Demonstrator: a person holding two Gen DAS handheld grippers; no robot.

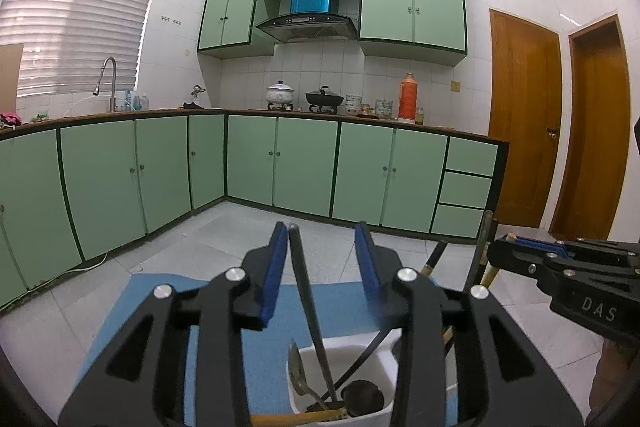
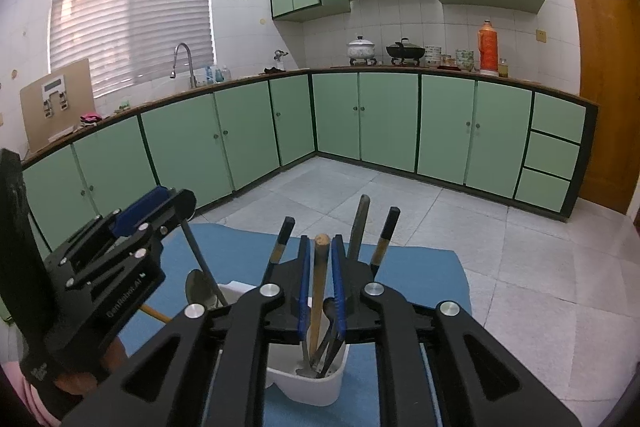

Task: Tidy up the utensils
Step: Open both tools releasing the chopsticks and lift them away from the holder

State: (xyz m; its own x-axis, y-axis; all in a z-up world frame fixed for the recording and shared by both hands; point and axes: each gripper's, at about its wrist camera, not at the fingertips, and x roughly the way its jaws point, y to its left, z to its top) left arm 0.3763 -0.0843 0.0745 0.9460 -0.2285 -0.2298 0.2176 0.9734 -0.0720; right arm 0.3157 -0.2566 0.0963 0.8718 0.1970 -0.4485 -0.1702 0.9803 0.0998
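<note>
A white utensil holder (image 1: 384, 359) (image 2: 320, 383) stands on a blue mat (image 1: 256, 339) (image 2: 420, 267) below both grippers. It holds a spoon (image 1: 298, 371), a dark ladle (image 1: 362, 397) and several upright handles. My left gripper (image 1: 322, 233) is open; a dark utensil handle (image 1: 304, 279) stands between its fingers, against the left pad. It also shows in the right wrist view (image 2: 156, 211). My right gripper (image 2: 320, 259) is shut on a wooden-handled utensil (image 2: 319, 291) that stands in the holder. It shows in the left wrist view (image 1: 520, 247) too.
Green base cabinets (image 1: 304, 163) run along the walls behind a grey tiled floor (image 2: 520, 247). The counter carries a pot (image 1: 280, 93), a wok (image 1: 324, 99), bowls and an orange thermos (image 1: 408, 99). Wooden doors (image 1: 524, 115) stand at the right.
</note>
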